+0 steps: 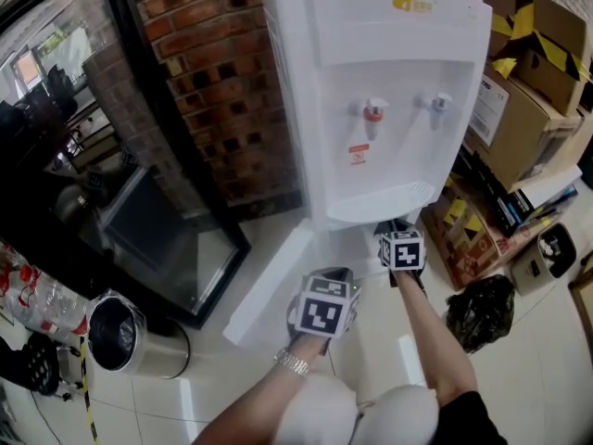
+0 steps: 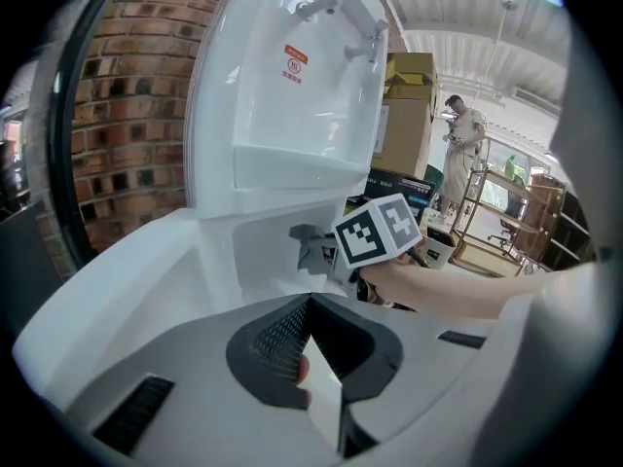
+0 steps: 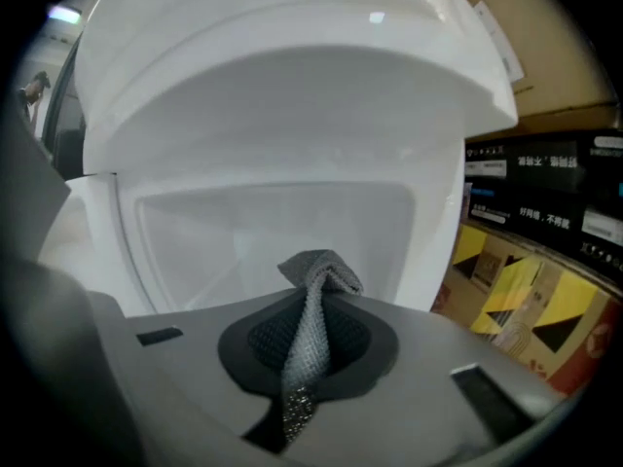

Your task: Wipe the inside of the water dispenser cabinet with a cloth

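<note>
The white water dispenser (image 1: pixel 389 91) stands against a brick wall, its lower cabinet door (image 1: pixel 269 286) swung open to the left. My right gripper (image 3: pixel 310 334) is shut on a grey cloth (image 3: pixel 313 290) and sits just in front of the bare white cabinet interior (image 3: pixel 273 227). From the left gripper view, the cloth (image 2: pixel 307 248) hangs at the cabinet mouth (image 2: pixel 253 251) ahead of the right gripper (image 2: pixel 326 256). My left gripper (image 2: pixel 310 343) is shut on a thin white edge, apparently of the door (image 2: pixel 107 290). In the head view both grippers (image 1: pixel 335 276) (image 1: pixel 398 235) are below the drip tray.
Cardboard boxes (image 1: pixel 537 82) and stacked dark cartons (image 3: pixel 545 202) crowd the dispenser's right side, with a black bag (image 1: pixel 480 309) on the floor. A metal bin (image 1: pixel 120 332) and a dark framed glass panel (image 1: pixel 157 239) stand left. A person (image 2: pixel 467 144) is far off.
</note>
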